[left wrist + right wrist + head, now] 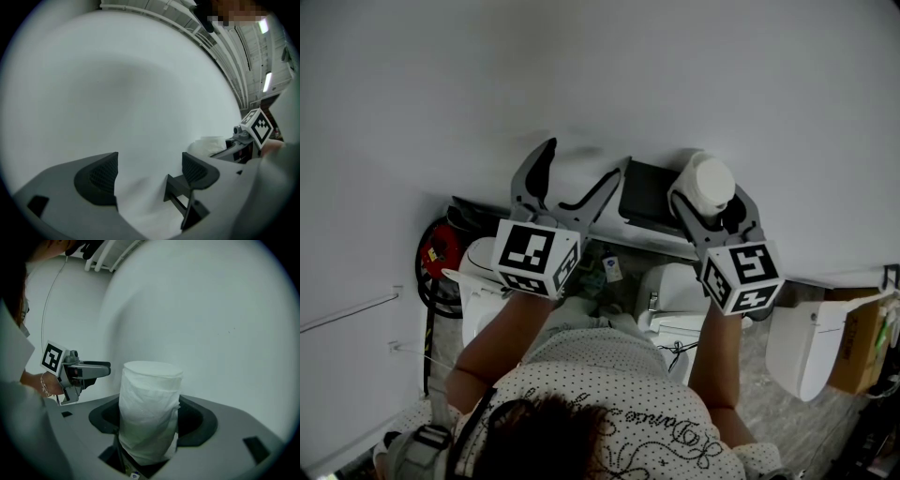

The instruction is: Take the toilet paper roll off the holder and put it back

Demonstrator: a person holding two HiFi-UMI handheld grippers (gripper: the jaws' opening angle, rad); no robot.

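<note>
Toilet paper roll [150, 399]: clamped end-up in right gripper [711, 199] jaws, holder [647, 195] just beside, leftward; left gripper [149, 173] jaws wide, empty.

White cylindrical toilet paper roll [150, 399]: standing upright, being clamped between dark jaws of right gripper [153, 420]; grey left gripper [96, 370] hovering at nine o'clock.
</note>
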